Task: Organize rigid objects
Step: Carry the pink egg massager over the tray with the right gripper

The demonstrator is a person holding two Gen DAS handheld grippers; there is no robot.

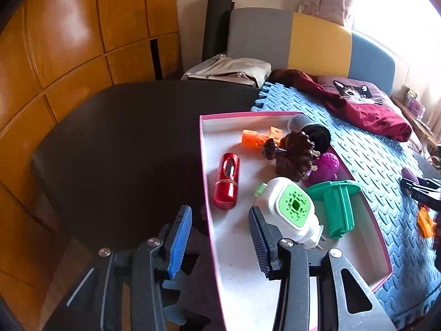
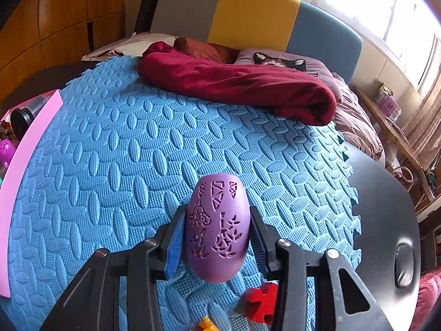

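here, purple egg (image 2: 217, 229) with cut-out patterns, clamped in right gripper (image 2: 217, 234)

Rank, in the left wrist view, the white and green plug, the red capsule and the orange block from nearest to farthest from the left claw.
From the left claw:
1. White and green plug, right beside its right finger.
2. Red capsule, just ahead, near the pink box's left wall.
3. Orange block, at the box's far end.

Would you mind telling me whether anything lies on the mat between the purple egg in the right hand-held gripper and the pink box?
Nothing visible does: the blue mat between the purple egg and the pink box is bare. The red puzzle piece lies nearer the camera, off that path.
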